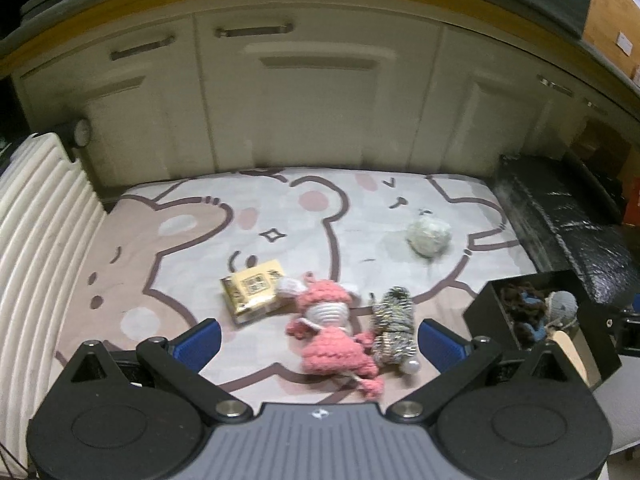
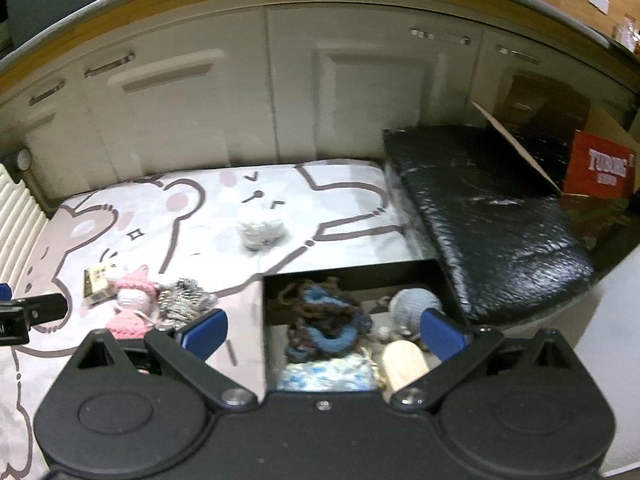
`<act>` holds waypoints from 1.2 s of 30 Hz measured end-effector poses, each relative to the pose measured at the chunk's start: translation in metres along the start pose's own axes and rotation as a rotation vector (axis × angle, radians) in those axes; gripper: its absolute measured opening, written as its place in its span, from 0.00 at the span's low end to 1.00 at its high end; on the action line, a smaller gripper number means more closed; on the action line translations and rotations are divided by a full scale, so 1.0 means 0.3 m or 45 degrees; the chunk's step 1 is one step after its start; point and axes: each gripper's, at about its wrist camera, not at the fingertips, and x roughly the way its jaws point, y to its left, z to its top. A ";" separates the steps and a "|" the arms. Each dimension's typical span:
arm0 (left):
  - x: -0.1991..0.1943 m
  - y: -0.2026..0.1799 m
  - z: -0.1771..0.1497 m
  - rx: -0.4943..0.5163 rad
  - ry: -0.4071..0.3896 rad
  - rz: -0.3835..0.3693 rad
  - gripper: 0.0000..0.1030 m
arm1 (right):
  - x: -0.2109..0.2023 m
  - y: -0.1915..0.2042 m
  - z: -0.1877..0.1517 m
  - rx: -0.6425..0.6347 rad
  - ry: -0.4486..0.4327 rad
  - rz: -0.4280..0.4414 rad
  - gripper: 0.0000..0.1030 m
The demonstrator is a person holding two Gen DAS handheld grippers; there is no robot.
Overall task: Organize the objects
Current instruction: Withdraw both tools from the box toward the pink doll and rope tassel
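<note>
A pink and white crocheted doll [image 1: 330,326] [image 2: 130,308] lies on the cartoon mat [image 1: 192,248] beside a speckled yarn bundle [image 1: 394,326] [image 2: 182,300] and a yellow packet [image 1: 254,290] [image 2: 98,278]. A pale yarn ball [image 1: 429,235] [image 2: 260,229] rests farther back. My left gripper [image 1: 318,346] hovers open just above the doll and bundle, holding nothing. My right gripper [image 2: 324,330] stands open over a black box [image 2: 348,270] [image 1: 486,304] that holds dark blue-brown yarn [image 2: 320,320], a grey ball [image 2: 414,306], a blue-flowered cloth [image 2: 324,372] and a wooden piece [image 2: 404,364].
White cabinet doors [image 1: 304,112] close off the back. A ribbed white panel [image 1: 36,216] borders the mat on the left. A black shiny cushion [image 2: 488,208] lies to the right, with a red cardboard box [image 2: 600,168] behind it. The left gripper's tip [image 2: 24,314] shows in the right wrist view.
</note>
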 end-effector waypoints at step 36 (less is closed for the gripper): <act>0.031 0.230 -0.012 -0.016 -0.114 0.092 1.00 | 0.079 0.252 0.022 -0.018 -0.110 -0.065 1.00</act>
